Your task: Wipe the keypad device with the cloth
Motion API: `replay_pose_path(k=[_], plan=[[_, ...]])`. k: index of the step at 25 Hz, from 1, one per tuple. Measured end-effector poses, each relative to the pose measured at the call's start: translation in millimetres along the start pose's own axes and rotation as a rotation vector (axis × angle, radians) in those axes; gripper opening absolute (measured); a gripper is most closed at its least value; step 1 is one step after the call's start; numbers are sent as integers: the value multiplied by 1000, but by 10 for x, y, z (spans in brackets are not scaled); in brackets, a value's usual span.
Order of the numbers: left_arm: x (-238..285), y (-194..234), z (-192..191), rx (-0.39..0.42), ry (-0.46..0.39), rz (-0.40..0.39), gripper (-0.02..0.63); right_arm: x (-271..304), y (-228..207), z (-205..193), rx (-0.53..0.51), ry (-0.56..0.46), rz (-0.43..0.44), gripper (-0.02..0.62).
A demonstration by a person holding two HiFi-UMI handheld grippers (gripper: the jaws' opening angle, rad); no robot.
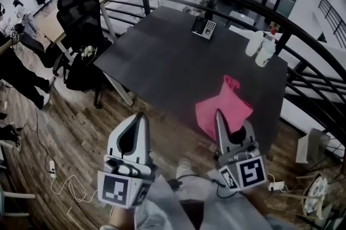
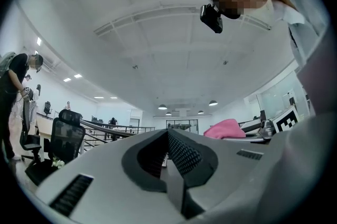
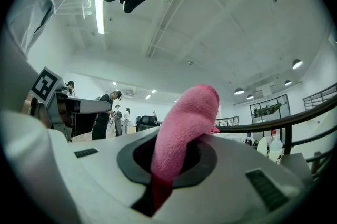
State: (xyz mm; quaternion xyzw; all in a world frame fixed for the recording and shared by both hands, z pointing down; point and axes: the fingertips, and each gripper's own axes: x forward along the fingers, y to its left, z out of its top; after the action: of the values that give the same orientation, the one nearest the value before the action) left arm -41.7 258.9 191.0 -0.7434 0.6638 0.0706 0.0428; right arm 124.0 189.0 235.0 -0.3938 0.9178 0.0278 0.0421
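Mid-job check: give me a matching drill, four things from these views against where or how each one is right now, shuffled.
Things:
1. cloth
2. keypad device
3. left gripper
4. bottles

States:
A. shut, nothing in it
B. upright near the table's right edge
C. pinched in the right gripper
D. far side of the table, untouched

Pairs: 1-C, 2-D, 3-A, 4-B

The cloth (image 1: 224,107) is pink, the table (image 1: 162,61) black (the floor (image 1: 70,137) brown wood-grain).
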Motion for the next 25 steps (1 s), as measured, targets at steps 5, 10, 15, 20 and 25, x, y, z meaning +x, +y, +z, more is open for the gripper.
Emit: replay_pose_path(k=[5,10,15,20,25], plan=[[483,-2,-111,3,11,-10,3,319,-363,-93,7,2,-3,31],[865,91,-166,26,5,-17,3,577,-625,-154,17,6,-11,29],[1081,47,-211,23,10,-36,3,679,-765,-238,16,11,-8,31],[1220,87,-213,47,21,-44,3,756,-844,-252,19,15,-25,30],[1414,108,-176,47,-15,-71,3,820,-936,-266,12,13,-44,29]])
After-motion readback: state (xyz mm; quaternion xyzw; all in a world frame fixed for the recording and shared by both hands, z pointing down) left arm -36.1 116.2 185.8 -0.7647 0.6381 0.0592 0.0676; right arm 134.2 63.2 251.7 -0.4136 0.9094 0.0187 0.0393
